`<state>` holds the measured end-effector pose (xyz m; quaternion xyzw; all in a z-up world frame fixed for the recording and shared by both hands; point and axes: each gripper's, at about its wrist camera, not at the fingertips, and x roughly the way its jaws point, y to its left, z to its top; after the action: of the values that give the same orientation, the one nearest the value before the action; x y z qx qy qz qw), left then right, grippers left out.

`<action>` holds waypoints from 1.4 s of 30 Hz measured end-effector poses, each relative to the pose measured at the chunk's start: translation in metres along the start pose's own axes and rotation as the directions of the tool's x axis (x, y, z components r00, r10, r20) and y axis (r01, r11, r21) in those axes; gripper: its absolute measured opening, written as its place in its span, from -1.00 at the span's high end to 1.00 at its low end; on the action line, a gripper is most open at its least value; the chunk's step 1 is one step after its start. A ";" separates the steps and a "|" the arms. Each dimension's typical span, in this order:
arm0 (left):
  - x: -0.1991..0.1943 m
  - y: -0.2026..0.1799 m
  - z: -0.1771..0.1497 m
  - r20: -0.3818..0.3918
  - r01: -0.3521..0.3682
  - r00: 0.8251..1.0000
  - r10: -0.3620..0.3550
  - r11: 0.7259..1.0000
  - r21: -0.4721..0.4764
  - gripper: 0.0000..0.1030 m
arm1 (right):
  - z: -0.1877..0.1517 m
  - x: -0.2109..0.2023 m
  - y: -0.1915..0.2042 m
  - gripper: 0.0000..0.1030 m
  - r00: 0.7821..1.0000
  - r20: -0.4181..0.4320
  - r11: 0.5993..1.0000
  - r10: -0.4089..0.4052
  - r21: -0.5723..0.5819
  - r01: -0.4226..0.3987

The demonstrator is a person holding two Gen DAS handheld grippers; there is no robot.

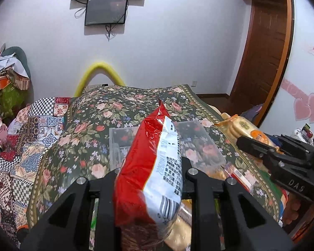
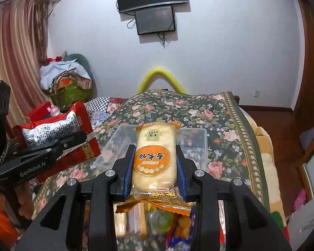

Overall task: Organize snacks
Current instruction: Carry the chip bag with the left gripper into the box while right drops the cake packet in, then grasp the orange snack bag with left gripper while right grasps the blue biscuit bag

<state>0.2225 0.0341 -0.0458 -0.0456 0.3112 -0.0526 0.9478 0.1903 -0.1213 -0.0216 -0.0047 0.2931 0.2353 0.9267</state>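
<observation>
Both tongs were loaded. The right tongs [image 2: 155, 163] pinched a pale rice-cracker packet [image 2: 153, 156] across its width, its long axis running straight away from the camera toward the clear plastic box [image 2: 195, 140] on the flowered bedspread [image 2: 224, 129]. That box lay directly behind the packet at the centre of the right wrist view, so these tongs looked the nearer and better lined up for a drop. The left tongs [image 1: 149, 179] gripped a red-and-white snack bag [image 1: 155, 156], tilted up toward the top of the frame, with the same box [image 1: 198, 138] just behind and slightly right. More snacks lay blurred below both tongs.
</observation>
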 end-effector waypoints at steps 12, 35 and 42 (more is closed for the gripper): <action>0.093 0.013 0.003 -0.160 -0.020 0.987 0.019 1.000 -0.009 0.54 | 0.004 0.079 -0.022 0.38 0.991 -0.124 0.999 -0.043 -0.009 0.042; 0.145 0.028 -0.015 -0.264 -0.050 0.963 0.046 0.999 -0.009 -0.20 | -0.013 0.138 -0.038 0.35 0.952 -0.303 0.999 -0.039 -0.007 0.039; 0.107 0.030 -0.004 -0.193 -0.062 0.979 0.061 0.998 -0.002 -0.34 | -0.001 0.114 -0.035 0.03 0.969 -0.243 0.999 -0.040 -0.002 0.040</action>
<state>0.3080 0.0504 -0.1150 -0.0347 0.4033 -0.0261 0.9140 0.2867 -0.1036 -0.0891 -0.0383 0.4046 0.2138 0.8883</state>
